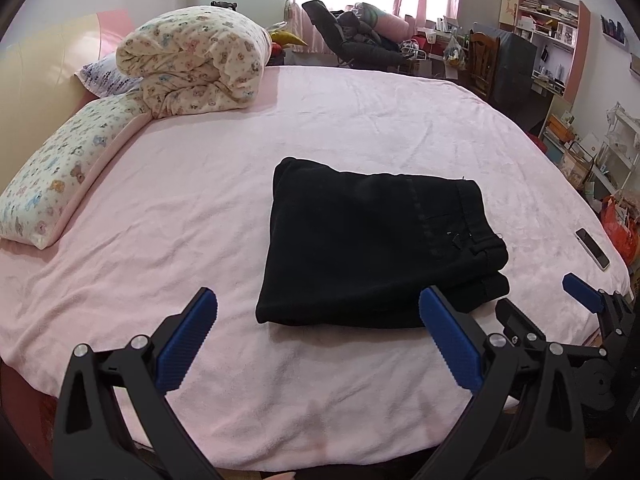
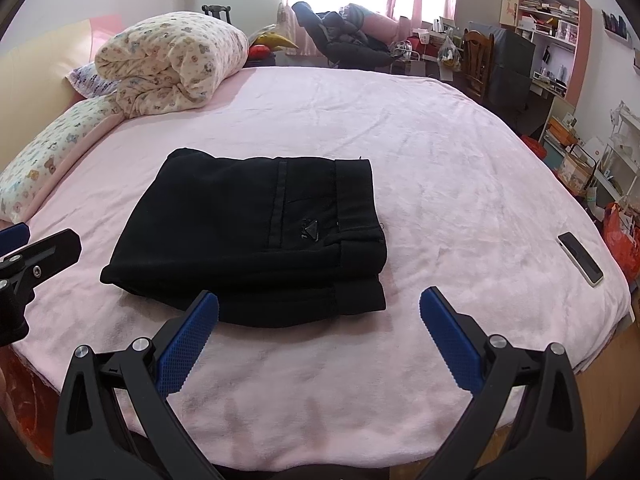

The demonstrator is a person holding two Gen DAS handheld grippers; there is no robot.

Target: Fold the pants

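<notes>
Black pants (image 1: 372,248) lie folded into a compact rectangle on the pink bed sheet (image 1: 180,208), waistband to the right. In the right wrist view the pants (image 2: 256,236) show a small triangular logo and a stacked edge at the front. My left gripper (image 1: 318,334) hovers open just short of the pants' near edge, holding nothing. My right gripper (image 2: 319,334) is open too, near the front right corner of the pants, empty. The right gripper (image 1: 540,304) also shows at the right of the left wrist view, and part of the left gripper shows at the left edge of the right wrist view.
A rolled bear-print duvet (image 1: 196,60) and a long pillow (image 1: 60,176) lie at the bed's left and far left. A phone (image 2: 580,258) rests near the bed's right edge. Shelves, a chair and clutter (image 1: 560,60) stand beyond the bed on the right.
</notes>
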